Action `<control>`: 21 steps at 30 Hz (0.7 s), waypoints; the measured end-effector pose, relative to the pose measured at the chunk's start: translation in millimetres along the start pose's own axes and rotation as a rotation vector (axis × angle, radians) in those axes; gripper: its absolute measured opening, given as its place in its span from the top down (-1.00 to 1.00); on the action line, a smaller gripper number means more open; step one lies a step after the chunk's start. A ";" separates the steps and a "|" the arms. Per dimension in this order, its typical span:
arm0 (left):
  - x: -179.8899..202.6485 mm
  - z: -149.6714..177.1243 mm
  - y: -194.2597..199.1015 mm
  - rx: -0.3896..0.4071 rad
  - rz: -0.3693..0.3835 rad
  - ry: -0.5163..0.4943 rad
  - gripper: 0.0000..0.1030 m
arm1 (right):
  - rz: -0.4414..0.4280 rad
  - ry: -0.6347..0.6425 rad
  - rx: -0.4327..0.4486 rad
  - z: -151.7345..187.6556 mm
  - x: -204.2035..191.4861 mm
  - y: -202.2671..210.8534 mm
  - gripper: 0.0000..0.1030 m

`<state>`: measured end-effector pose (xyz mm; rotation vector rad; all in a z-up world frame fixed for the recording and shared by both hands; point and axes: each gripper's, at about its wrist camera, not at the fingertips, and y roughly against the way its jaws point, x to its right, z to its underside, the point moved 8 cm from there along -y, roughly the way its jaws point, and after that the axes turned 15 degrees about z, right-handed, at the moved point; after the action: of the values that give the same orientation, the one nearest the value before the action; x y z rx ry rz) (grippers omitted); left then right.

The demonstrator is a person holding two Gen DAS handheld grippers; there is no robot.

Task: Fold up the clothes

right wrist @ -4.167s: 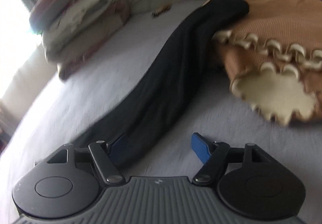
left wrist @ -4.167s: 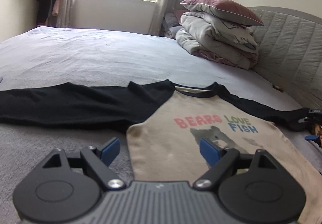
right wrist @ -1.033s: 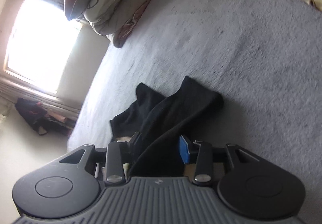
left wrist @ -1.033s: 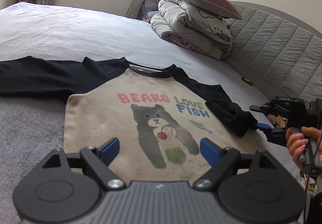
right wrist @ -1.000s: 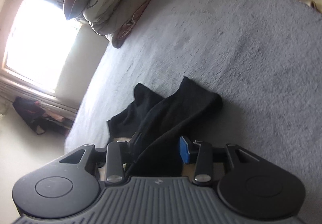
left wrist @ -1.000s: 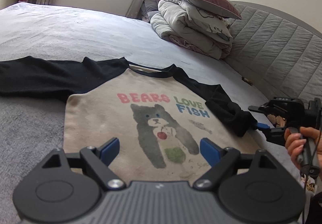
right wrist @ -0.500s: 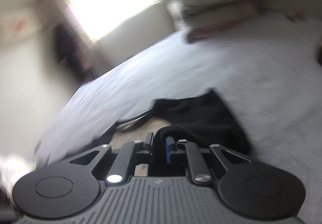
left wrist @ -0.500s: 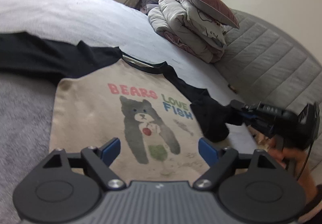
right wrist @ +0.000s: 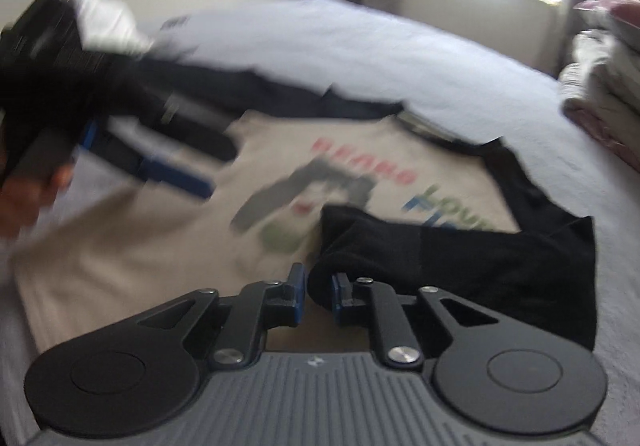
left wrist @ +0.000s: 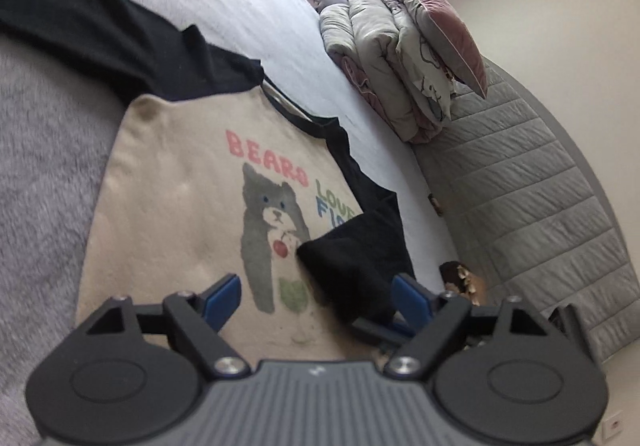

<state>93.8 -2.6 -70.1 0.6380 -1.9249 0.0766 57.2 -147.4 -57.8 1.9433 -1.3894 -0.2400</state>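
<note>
Pinching black sleeve (right wrist: 460, 266), right gripper (right wrist: 318, 292) jaws opening; left gripper (left wrist: 316, 296) spread, empty.

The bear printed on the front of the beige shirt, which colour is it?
Grey, with a white muzzle: the printed bear on the beige long-sleeved shirt shows best in the left wrist view.

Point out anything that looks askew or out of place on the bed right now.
Nothing damaged or spilled. The shirt is lopsided mid-fold: its black right sleeve is doubled over the bear print, bunched between the right gripper pads, whose jaws are opening. The other sleeve lies stretched out. The left gripper is open, holding nothing.
</note>
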 end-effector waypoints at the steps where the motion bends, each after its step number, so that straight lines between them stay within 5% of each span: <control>1: -0.2 0.2 -0.4 -0.002 0.004 0.007 -0.62 | -0.013 -0.004 -0.008 1.5 -0.5 0.5 0.59; 10: -2.7 2.3 -5.9 -0.025 0.010 0.028 -0.62 | -0.059 -0.195 -0.008 -2.0 20.9 1.7 0.18; 21: -8.3 3.0 -8.3 -0.027 0.020 0.056 -0.63 | -0.178 -0.021 0.069 -3.7 -32.1 15.2 0.16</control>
<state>97.7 -7.4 -80.5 0.5921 -1.8759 0.0799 35.0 -119.8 -53.3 2.1297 -1.2535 -0.2993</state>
